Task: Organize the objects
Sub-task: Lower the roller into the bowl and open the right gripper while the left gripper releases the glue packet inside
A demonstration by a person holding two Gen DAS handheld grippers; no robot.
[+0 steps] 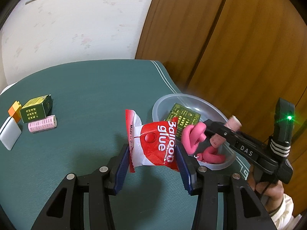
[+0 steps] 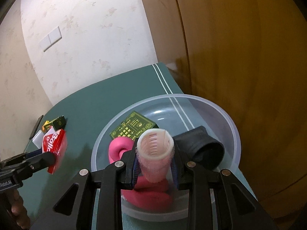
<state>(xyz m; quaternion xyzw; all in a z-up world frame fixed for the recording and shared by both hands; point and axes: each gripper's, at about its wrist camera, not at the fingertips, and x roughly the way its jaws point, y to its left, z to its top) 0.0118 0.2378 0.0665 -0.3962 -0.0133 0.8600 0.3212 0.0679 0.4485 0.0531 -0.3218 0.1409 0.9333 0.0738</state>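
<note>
My left gripper [image 1: 152, 149] is shut on a red and white "Balloon glue" packet [image 1: 153, 143], held above the green table just left of a clear plastic bowl [image 1: 172, 96]. My right gripper [image 2: 155, 153] is shut on a pink hair roller [image 2: 154, 143] and holds it upright over the bowl [image 2: 233, 126]. In the bowl lie a green printed card [image 2: 132, 126], a pink rubbery coil [image 2: 119, 147] and a black pouch [image 2: 203, 143]. The right wrist view shows the packet [image 2: 55, 145] at the left.
At the table's far left lie a green box [image 1: 36, 109], a second pink roller [image 1: 42, 123], an orange and yellow block [image 1: 14, 110] and a white case [image 1: 9, 135]. A wooden door [image 1: 239, 48] stands close behind the bowl, beyond the table's right edge.
</note>
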